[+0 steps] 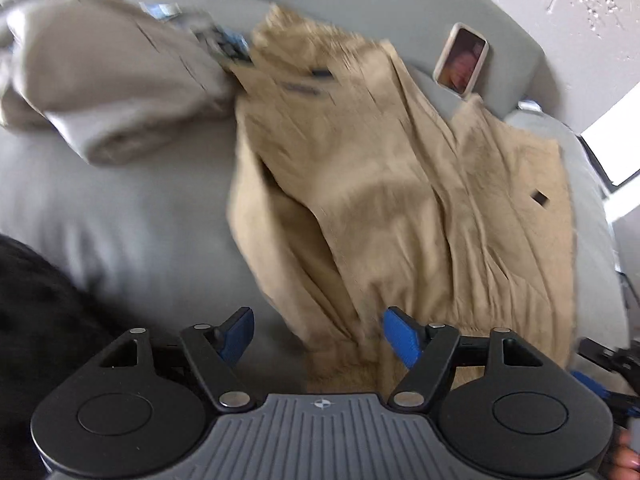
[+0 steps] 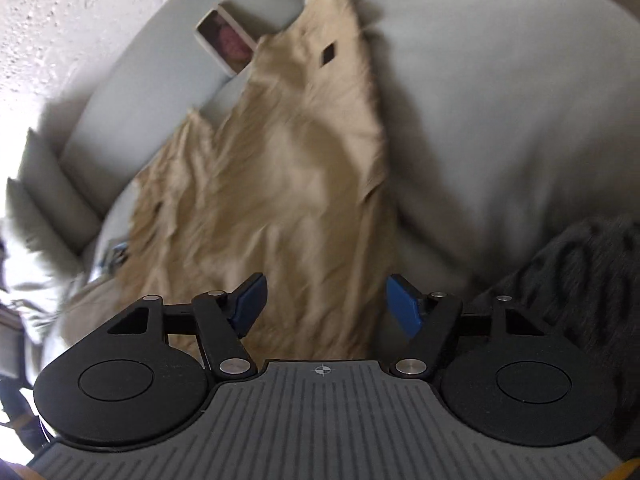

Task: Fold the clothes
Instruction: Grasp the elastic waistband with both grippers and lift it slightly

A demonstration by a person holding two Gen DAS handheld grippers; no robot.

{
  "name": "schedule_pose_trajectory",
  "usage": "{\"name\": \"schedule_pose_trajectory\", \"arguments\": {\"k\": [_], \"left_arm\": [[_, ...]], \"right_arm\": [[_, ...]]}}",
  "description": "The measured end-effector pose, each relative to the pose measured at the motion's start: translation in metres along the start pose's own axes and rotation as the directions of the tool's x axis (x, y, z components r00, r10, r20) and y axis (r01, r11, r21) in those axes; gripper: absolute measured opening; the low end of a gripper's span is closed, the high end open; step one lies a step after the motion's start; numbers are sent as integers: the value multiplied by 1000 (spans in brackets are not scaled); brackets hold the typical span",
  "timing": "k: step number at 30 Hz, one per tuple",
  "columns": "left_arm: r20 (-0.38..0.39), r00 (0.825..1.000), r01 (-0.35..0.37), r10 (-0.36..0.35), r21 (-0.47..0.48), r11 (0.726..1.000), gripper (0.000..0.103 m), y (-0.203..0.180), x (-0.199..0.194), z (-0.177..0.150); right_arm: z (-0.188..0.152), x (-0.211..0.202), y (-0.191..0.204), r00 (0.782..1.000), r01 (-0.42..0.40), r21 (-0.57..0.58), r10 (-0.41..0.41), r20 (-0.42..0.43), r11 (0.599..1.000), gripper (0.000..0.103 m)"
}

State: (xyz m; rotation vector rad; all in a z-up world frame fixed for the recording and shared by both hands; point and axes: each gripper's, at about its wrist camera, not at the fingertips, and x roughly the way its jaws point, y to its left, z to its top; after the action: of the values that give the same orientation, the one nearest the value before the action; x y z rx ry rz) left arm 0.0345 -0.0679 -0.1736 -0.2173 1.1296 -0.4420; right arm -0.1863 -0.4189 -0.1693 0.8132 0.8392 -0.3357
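A tan garment (image 1: 400, 184) lies crumpled lengthwise on a grey bed (image 1: 132, 208), with a small dark tag near its right edge. It also shows in the right wrist view (image 2: 280, 184). My left gripper (image 1: 318, 338) is open and empty, its blue fingers (image 1: 402, 338) above the garment's near end. My right gripper (image 2: 326, 304) is open and empty, just above the garment's near edge. Part of the right gripper shows at the far right of the left wrist view (image 1: 608, 364).
A beige folded blanket or cloth (image 1: 100, 80) lies at the left with a blue patterned item (image 1: 224, 40) behind it. A phone (image 1: 462, 60) leans on the grey headboard; it also shows in the right wrist view (image 2: 228, 38). Dark fabric (image 2: 580, 280) lies at the near right.
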Motion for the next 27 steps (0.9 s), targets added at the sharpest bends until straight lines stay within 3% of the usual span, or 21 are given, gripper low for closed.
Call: {"name": "schedule_pose_trajectory", "arguments": {"k": [5, 7, 8, 9, 10, 12, 16, 19, 21, 22, 23, 25, 27], "left_arm": [[0, 1000, -3, 3, -1, 1000, 64, -3, 9, -1], [12, 1000, -17, 16, 42, 999, 33, -10, 6, -2], [18, 1000, -19, 18, 59, 998, 13, -15, 4, -2], [24, 1000, -21, 20, 76, 997, 9, -19, 2, -2], [30, 999, -23, 20, 93, 995, 8, -24, -1, -3], [45, 999, -16, 10, 121, 992, 7, -33, -11, -4], [-3, 1000, 19, -19, 73, 997, 8, -25, -14, -5], [-107, 994, 18, -24, -60, 998, 14, 4, 16, -6], [-100, 994, 42, -53, -107, 993, 22, 13, 14, -5], [-99, 994, 38, -48, -106, 994, 27, 14, 11, -4], [-92, 996, 12, -20, -89, 996, 42, 12, 5, -3], [-72, 997, -42, 38, -52, 998, 44, 9, -7, -3], [-18, 996, -83, 84, 18, 996, 44, 1, -23, -5]], "right_arm": [[3, 35, -10, 999, -28, 31, 29, -40, 999, 72], [0, 48, -13, 998, -51, 53, 53, -37, 997, 67], [-1, 47, -11, 1000, -21, 47, 22, -10, 999, 44], [-2, 45, -9, 1000, 2, 42, -3, 16, 999, 26], [-2, 43, -10, 999, -36, 48, 35, 19, 998, 5], [1, 29, -10, 996, -83, 78, 80, 42, 994, 4], [1, -3, 13, 992, -12, -57, 19, 126, 998, 3], [3, 15, 6, 998, 50, -14, -49, 40, 999, 4], [3, 31, 3, 997, 79, 8, -79, -16, 997, 7], [2, 36, 4, 995, 92, 0, -92, -25, 996, 13], [1, 39, 6, 994, 105, -8, -105, -34, 994, 27], [4, 35, 14, 992, 121, -23, -122, -33, 992, 45], [8, 24, 20, 994, 107, -26, -108, -17, 994, 46]]}}
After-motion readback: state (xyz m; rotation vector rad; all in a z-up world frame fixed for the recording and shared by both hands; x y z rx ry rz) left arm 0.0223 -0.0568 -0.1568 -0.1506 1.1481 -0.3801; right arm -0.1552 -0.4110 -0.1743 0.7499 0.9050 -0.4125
